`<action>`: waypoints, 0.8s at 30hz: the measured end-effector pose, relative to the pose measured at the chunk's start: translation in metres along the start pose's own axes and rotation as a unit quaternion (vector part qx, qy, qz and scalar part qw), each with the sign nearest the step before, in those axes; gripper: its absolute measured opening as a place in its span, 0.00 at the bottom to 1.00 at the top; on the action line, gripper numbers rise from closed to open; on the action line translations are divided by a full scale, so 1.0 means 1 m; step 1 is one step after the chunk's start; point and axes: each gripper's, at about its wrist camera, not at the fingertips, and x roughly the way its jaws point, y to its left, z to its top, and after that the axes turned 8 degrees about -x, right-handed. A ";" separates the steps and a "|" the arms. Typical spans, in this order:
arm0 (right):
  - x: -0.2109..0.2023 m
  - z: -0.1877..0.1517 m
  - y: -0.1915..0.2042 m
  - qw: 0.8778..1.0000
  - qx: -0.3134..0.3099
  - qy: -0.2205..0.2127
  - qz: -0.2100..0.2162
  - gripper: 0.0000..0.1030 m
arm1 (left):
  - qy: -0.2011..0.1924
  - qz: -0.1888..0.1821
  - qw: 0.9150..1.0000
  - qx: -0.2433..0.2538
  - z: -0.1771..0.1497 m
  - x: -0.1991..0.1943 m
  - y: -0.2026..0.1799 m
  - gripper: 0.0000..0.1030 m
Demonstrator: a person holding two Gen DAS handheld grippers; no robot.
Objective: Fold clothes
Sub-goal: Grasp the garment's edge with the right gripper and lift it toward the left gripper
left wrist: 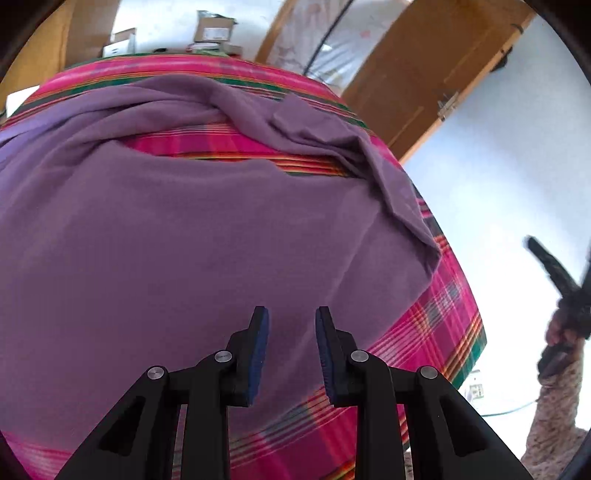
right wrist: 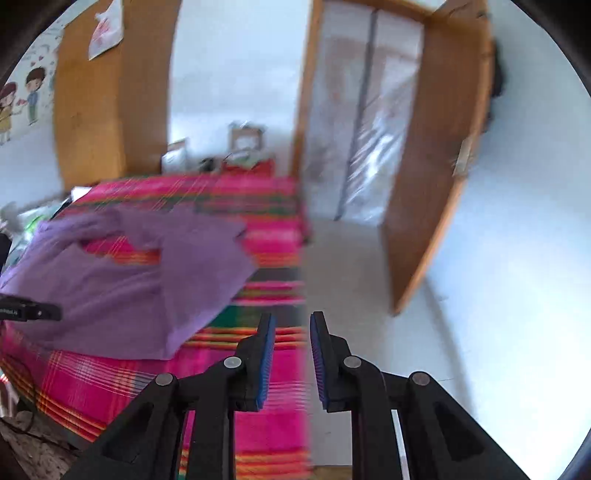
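Observation:
A purple garment (left wrist: 177, 236) lies spread over a bed with a pink plaid cover (left wrist: 443, 317); its far part is bunched and a sleeve (left wrist: 388, 177) is folded toward the right edge. My left gripper (left wrist: 291, 317) hovers open just above the garment's near part, nothing between its blue pads. In the right wrist view the same garment (right wrist: 122, 280) lies left on the plaid cover (right wrist: 258, 229). My right gripper (right wrist: 292, 325) is open and empty over the bed's right edge, well to the right of the garment. The right gripper (left wrist: 554, 273) and the hand holding it show at the left view's far right.
A wooden door (right wrist: 436, 155) stands open beyond the bed, with white floor (right wrist: 369, 280) to the right. Boxes (left wrist: 214, 29) sit past the bed's far end. A wooden wardrobe (right wrist: 92, 110) stands at the back left. The right view is motion-blurred.

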 end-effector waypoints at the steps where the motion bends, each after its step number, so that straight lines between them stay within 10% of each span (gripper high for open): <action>1: 0.012 0.003 0.009 1.000 -0.010 0.000 0.013 0.19 | 0.002 0.000 1.000 0.001 0.001 0.002 -0.001 0.26; 10: 0.091 0.070 0.074 0.991 -0.083 -0.021 0.102 0.33 | 0.015 0.002 1.000 0.008 0.007 0.023 -0.014 0.26; 24: 0.171 0.114 0.124 0.982 -0.177 0.025 0.067 0.36 | 0.016 -0.013 1.000 0.010 0.016 0.032 -0.015 0.26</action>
